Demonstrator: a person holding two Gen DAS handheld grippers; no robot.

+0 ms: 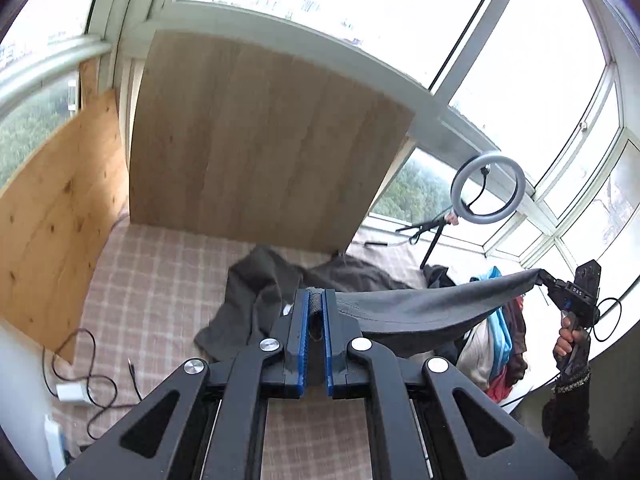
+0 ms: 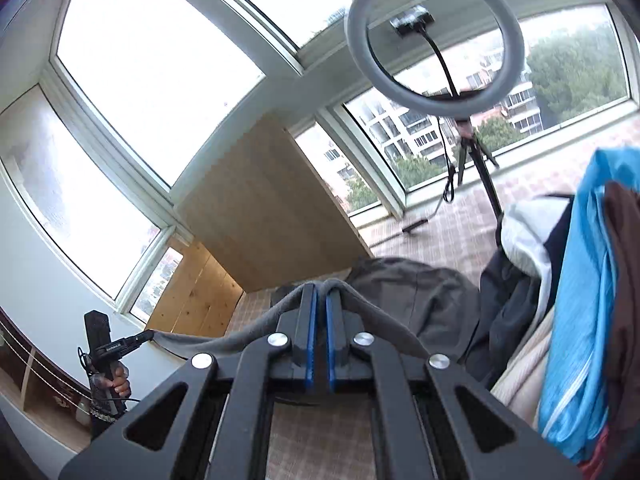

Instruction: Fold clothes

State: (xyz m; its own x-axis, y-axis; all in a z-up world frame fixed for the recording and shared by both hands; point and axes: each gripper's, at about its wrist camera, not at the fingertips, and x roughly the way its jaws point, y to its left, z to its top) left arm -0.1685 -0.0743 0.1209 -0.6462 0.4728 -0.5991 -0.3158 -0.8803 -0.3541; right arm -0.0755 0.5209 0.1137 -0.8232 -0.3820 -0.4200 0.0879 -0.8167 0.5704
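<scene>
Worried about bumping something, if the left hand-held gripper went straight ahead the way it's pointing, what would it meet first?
Probably the heap of the dark gray garment that the left hand-held gripper already pinches, lying on the checked cloth; beyond it stands the wooden board. Depth is unclear.

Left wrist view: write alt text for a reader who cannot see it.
The left gripper pinches one edge of a dark grey cloth garment, stretched in the air to the right gripper at far right. Below lie a checked bedcover, and a pile of colourful clothes.
</scene>
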